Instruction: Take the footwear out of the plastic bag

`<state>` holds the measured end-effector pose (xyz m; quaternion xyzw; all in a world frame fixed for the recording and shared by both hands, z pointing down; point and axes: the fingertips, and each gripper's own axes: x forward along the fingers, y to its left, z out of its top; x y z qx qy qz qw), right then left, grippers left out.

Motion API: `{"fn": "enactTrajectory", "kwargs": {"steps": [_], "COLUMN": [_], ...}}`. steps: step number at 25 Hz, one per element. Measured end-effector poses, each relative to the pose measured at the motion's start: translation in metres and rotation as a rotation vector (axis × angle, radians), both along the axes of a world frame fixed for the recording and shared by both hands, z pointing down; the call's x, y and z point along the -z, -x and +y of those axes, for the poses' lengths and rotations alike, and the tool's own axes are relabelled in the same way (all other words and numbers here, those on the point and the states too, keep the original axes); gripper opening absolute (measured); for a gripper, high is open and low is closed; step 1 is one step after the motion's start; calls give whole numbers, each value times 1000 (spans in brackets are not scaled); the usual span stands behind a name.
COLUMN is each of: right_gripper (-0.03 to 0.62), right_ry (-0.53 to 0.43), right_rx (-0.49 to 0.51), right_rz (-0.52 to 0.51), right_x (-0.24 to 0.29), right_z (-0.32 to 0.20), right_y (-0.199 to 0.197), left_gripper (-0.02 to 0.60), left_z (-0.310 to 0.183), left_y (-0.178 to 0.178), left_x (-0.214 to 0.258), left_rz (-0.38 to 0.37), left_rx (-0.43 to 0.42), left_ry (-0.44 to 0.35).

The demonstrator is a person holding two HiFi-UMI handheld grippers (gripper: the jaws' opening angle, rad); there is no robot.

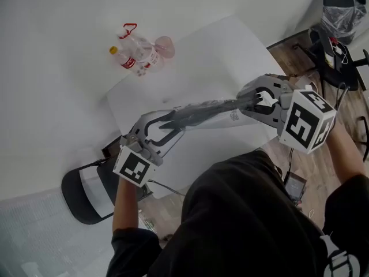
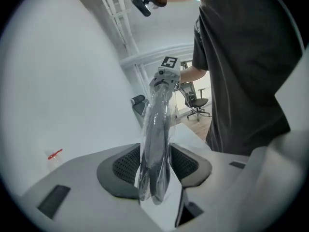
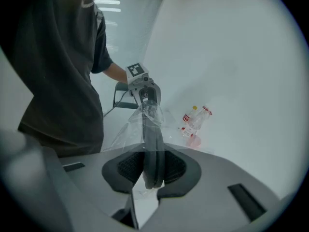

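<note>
A clear plastic bag with dark footwear inside hangs stretched between my two grippers above the white table. At the lower left end, my left gripper is shut on the bag; in the left gripper view its pads squeeze the bag with the dark footwear inside it. My right gripper holds the other end. The right gripper view shows its pads pressed on the dark end of the footwear, with loose plastic spreading out beyond the jaws. Each gripper faces the other along the bag.
Two plastic bottles and a pinkish cup lie at the table's far left corner. A black chair stands below the table's left edge. An office chair and wooden floor are at the right.
</note>
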<state>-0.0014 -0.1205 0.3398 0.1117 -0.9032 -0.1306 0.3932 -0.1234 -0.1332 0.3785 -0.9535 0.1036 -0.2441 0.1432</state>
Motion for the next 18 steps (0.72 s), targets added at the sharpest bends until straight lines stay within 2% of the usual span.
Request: {"fn": "enactTrajectory", "kwargs": {"steps": [2,6,9,12,14,18], "right_gripper": [83,81,81,81,81,81], "right_ry": [-103,-280,-348,-386,-408,-440], "right_rx": [17,59,75,74,89,118], "right_rz": [45,147,210,211,216,234], "right_x": [5,12,12,17,21,24], "right_z": [-4,-11,-11,-12,-10,-14], "right_y": [0,1,-3,0,5,14], "left_gripper": [203,314,368,409,429,463], "left_z": [-9,-20,-26,-36,-38,-40], "left_y": [-1,0,2,10,8,3], "left_x": [-1,-3,5,12,9,-9], "left_rz": [-30,-85,-87,-103,-156,-340], "left_rx": [34,64,106,173,181,132], "left_ry": [0,-22,-38,-67,-91,-132]}}
